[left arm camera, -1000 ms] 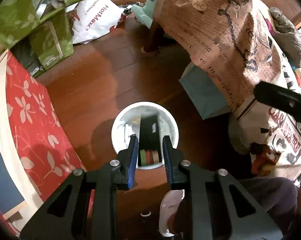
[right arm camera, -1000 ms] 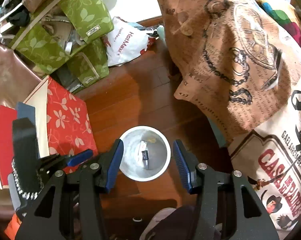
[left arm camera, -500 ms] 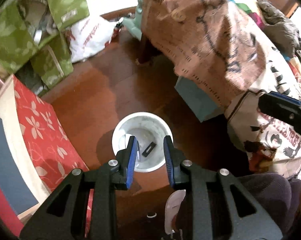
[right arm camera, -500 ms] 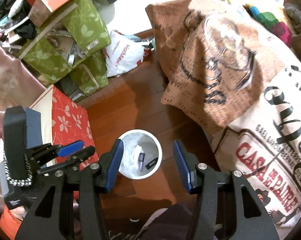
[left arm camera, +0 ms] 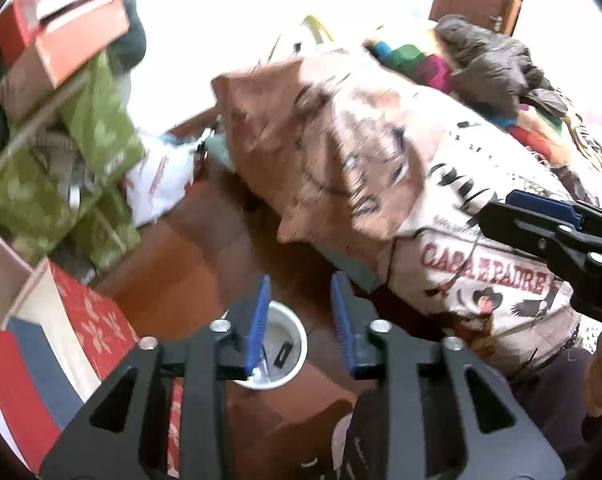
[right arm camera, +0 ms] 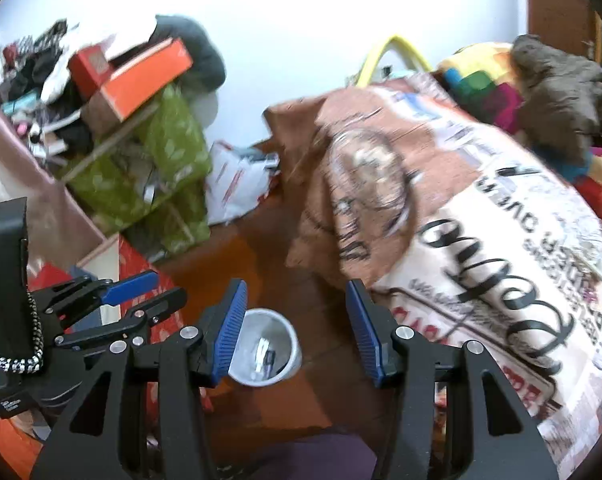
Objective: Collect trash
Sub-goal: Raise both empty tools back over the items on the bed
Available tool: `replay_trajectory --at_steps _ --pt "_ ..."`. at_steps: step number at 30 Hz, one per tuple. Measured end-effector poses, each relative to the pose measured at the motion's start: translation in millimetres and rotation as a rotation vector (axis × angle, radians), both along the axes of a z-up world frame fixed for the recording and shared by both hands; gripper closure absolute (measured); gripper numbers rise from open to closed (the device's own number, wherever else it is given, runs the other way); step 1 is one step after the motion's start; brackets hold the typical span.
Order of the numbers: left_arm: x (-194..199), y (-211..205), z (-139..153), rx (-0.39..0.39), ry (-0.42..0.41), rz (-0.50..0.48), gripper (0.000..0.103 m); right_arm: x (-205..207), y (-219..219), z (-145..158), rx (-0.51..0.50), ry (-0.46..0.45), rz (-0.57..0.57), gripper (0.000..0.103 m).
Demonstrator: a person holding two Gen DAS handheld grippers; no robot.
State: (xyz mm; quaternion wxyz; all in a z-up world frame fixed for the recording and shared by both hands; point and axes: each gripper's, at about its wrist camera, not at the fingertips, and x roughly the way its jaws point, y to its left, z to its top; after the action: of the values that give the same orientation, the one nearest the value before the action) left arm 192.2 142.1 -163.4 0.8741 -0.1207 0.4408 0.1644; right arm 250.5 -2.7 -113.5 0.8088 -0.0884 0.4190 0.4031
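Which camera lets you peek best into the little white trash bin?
The right wrist view: the white bin shows between the right gripper's fingers, trash inside visible. In the left wrist view, the left gripper's finger covers part of the bin.

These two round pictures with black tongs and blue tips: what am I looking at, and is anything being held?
No robot here: a person carries a hand-held grasping tool in each hand, each with a wide-angle camera looking along its two fingers. One picture is from the left tool, the other from the right tool. Both look down at a white bin on the wooden floor, with scraps of trash inside. Beside it stands a table under a printed cloth. Neither tool holds anything; the left one's jaws are opening.
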Motion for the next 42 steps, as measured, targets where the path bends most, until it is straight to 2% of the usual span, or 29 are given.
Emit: replay_trajectory --at_steps 9,11,12,14,17,23,29,34,39,40,42 --pt "35.8 -61.0 47.1 0.014 -0.074 -0.102 0.062 16.0 -79.4 35.3 0.072 -0.088 -0.125 0.055" --pt "45.1 -74.7 53.5 0.018 -0.085 -0.126 0.060 22.4 -97.9 38.9 0.070 -0.107 -0.160 0.047" --pt "53.5 -84.4 57.0 0.020 -0.092 -0.144 0.058 27.9 -111.5 40.7 0.073 -0.122 -0.191 0.039" --pt "66.1 -99.5 61.0 0.020 -0.103 -0.169 0.055 34.6 -130.6 43.2 0.082 -0.141 -0.234 0.035" --pt "84.5 -123.0 62.8 0.012 -0.109 -0.210 0.054 50.0 -161.9 44.5 0.078 -0.149 -0.298 0.035" --pt "132.9 -172.6 53.4 -0.004 -0.082 -0.310 0.051 83.3 -220.0 37.0 0.048 -0.151 -0.422 0.035" --pt "179.6 -210.4 39.6 -0.039 -0.047 -0.381 0.050 114.8 -265.3 13.0 0.002 -0.121 -0.515 0.035" --pt "217.3 -232.7 21.8 -0.079 -0.011 -0.423 0.050 134.0 -287.1 -7.2 -0.018 -0.095 -0.552 0.035" --pt "248.8 -247.8 1.4 -0.089 0.014 -0.447 0.050 158.9 -290.2 -26.3 0.008 -0.031 -0.531 0.035" --pt "251.4 -248.3 -1.9 -0.092 0.017 -0.450 0.050 164.0 -288.1 -28.9 0.019 -0.019 -0.522 0.036" --pt "261.1 -249.1 -11.2 -0.097 0.027 -0.452 0.050 174.1 -281.7 -33.9 0.032 0.004 -0.488 0.050"
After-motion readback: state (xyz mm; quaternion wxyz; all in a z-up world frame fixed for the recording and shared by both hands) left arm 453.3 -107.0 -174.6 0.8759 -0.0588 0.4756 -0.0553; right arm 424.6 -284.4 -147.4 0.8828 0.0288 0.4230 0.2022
